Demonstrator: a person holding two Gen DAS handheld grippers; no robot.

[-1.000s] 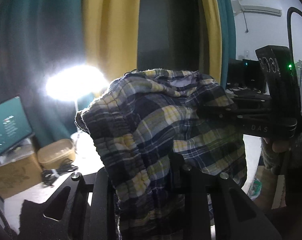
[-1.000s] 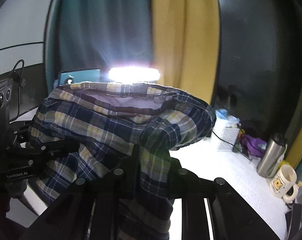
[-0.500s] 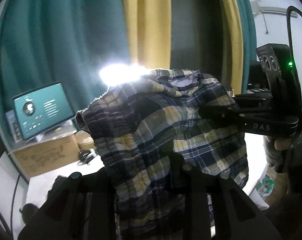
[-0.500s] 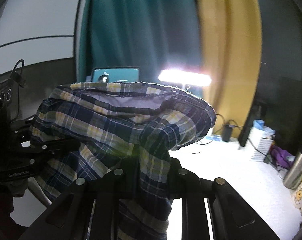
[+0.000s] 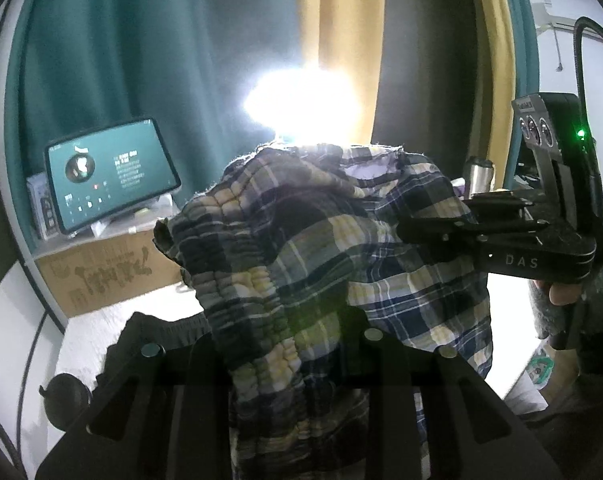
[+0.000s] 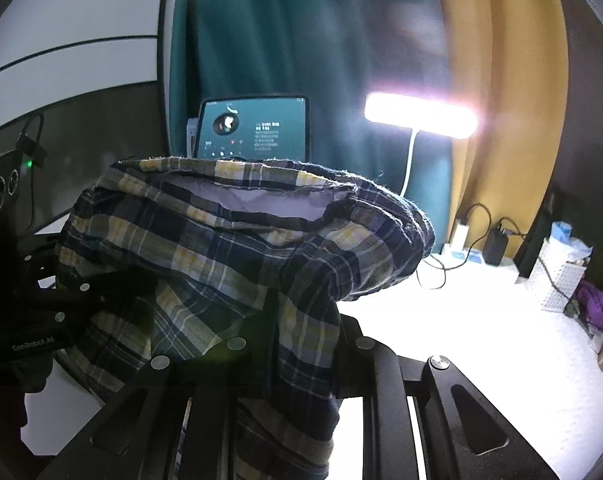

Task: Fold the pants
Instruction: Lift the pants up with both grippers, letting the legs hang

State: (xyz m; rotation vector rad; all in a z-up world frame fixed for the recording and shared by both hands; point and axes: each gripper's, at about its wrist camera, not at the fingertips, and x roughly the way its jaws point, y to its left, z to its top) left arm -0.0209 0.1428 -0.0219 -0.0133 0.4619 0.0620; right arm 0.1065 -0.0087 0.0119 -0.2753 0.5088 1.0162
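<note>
The plaid pants point(image 5: 325, 248), navy, yellow and white, hang bunched in the air between both grippers. My left gripper point(image 5: 297, 332) is shut on the gathered elastic waistband, and the cloth hides its fingertips. My right gripper point(image 5: 425, 232) comes in from the right of the left wrist view, shut on the same bundle, with a hand on its handle. In the right wrist view the pants point(image 6: 229, 240) drape over my right gripper point(image 6: 301, 340), pale lining showing on top. The left gripper point(image 6: 97, 300) is pushed into the cloth at the left.
A white table point(image 6: 481, 352) lies below. At its back stand a lit tablet point(image 5: 109, 172) on a cardboard box point(image 5: 109, 268), a bright lamp point(image 6: 421, 120), a charger with cables point(image 6: 493, 244), a white basket point(image 6: 561, 280) and a steel flask point(image 5: 479, 176). Teal and yellow curtains hang behind.
Both grippers have swung left together with the pants and sunk a little: tablet and lamp have slid right in both views. The hold on the pants is the same.
</note>
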